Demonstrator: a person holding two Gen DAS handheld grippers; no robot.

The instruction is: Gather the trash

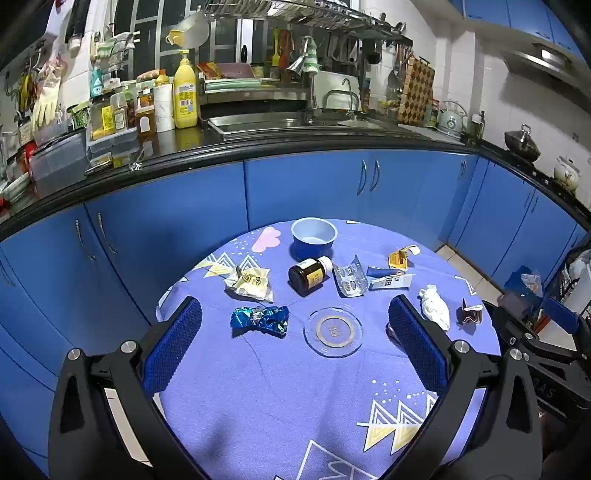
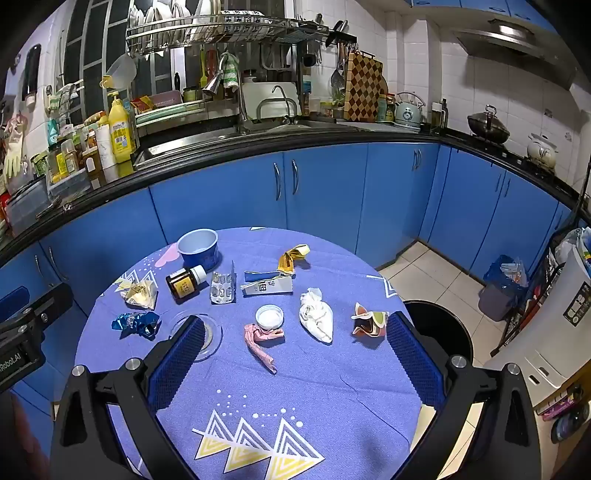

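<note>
Round blue plastic bowl (image 1: pixel 314 237): nothing seen inside. Brown glass bottle (image 1: pixel 309 275), white-capped, laid sideways. Left gripper (image 1: pixel 295 332), right gripper (image 2: pixel 295 338): fingers spread wide, nothing held.

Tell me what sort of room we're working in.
Most likely a home kitchen: a stainless steel sink set in a black countertop, blue base cabinets beneath, and a wire dish rack overhead.

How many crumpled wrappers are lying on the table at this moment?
5: a pale yellow wrapper at the left edge, a blue foil wrapper nearer than it, a gold wrapper at the far side, a pink wrapper mid-table, an orange patterned wrapper at the right edge.
</note>
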